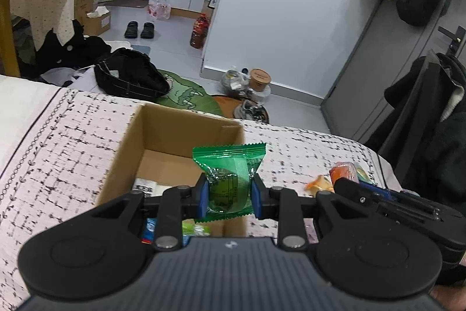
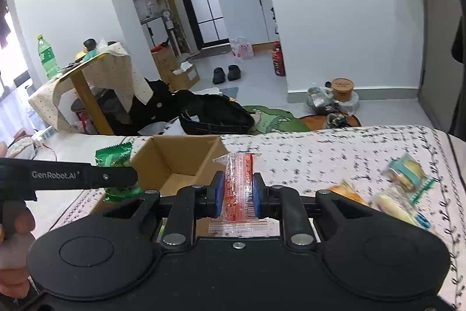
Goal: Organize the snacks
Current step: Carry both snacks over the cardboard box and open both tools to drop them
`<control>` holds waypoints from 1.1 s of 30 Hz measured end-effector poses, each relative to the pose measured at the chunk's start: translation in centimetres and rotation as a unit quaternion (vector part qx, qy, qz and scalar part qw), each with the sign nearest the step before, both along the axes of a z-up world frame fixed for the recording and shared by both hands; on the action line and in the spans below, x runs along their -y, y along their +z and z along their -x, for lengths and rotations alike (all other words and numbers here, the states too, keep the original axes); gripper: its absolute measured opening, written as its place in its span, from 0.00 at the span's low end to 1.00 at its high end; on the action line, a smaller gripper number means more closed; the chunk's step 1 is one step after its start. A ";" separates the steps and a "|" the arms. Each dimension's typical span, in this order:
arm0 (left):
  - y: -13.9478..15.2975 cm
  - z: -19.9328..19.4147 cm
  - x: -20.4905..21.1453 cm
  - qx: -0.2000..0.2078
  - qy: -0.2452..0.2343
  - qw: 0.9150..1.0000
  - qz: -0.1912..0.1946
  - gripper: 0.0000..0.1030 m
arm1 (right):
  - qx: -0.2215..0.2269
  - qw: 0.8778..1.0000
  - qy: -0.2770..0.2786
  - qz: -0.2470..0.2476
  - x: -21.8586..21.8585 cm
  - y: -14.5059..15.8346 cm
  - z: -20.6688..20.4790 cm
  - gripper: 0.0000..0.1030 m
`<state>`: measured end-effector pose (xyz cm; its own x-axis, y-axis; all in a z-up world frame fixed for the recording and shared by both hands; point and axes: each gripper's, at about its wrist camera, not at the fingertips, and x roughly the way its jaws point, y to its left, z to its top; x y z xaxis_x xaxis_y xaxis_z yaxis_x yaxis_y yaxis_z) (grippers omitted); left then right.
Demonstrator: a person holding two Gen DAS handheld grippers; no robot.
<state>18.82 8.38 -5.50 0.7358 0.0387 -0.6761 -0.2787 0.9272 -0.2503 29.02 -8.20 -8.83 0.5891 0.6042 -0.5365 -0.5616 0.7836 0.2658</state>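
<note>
My left gripper [image 1: 229,196] is shut on a green snack packet [image 1: 230,179] and holds it above the near right part of an open cardboard box [image 1: 186,121]. A few snacks lie on the box floor [image 1: 148,187]. My right gripper [image 2: 238,196] is shut on a red and clear snack packet [image 2: 240,188], just right of the same box [image 2: 180,150]. In the right wrist view the left gripper [image 2: 116,175] shows at the left with the green packet [image 2: 112,156]. In the left wrist view the right gripper's black body [image 1: 378,197] shows at the right.
The box stands on a white patterned bedspread [image 1: 58,153]. Loose snacks lie on it to the right [image 2: 402,188], also in the left wrist view [image 1: 343,174]. Beyond the bed edge are a black bag [image 1: 131,75], a green mat [image 1: 186,92] and floor clutter.
</note>
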 end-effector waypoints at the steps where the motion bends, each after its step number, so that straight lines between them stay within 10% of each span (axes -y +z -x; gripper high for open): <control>1: 0.0 -0.1 -0.3 -0.001 0.002 1.000 -0.001 0.27 | 0.002 1.000 0.004 0.000 -0.4 0.0 -0.1 0.19; 14: -1.2 -0.7 -4.7 -0.030 0.044 0.999 -0.009 0.28 | 0.005 0.998 0.066 0.000 -6.3 0.3 -0.8 0.19; 25: -1.0 -0.4 -5.5 -0.023 0.065 0.998 -0.010 0.53 | -0.004 0.997 0.081 -0.003 -7.9 -0.2 -0.7 0.19; 33: -0.9 -0.1 -5.1 -0.032 0.075 0.996 -0.019 0.70 | -0.020 0.998 0.055 -0.014 -6.2 -0.5 -1.1 0.49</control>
<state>18.89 13.47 -6.38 0.6759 0.1720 -0.7166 -0.4290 0.8825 -0.1928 30.13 -2.01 -9.34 0.4964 0.6793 -0.5405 -0.6323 0.7095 0.3111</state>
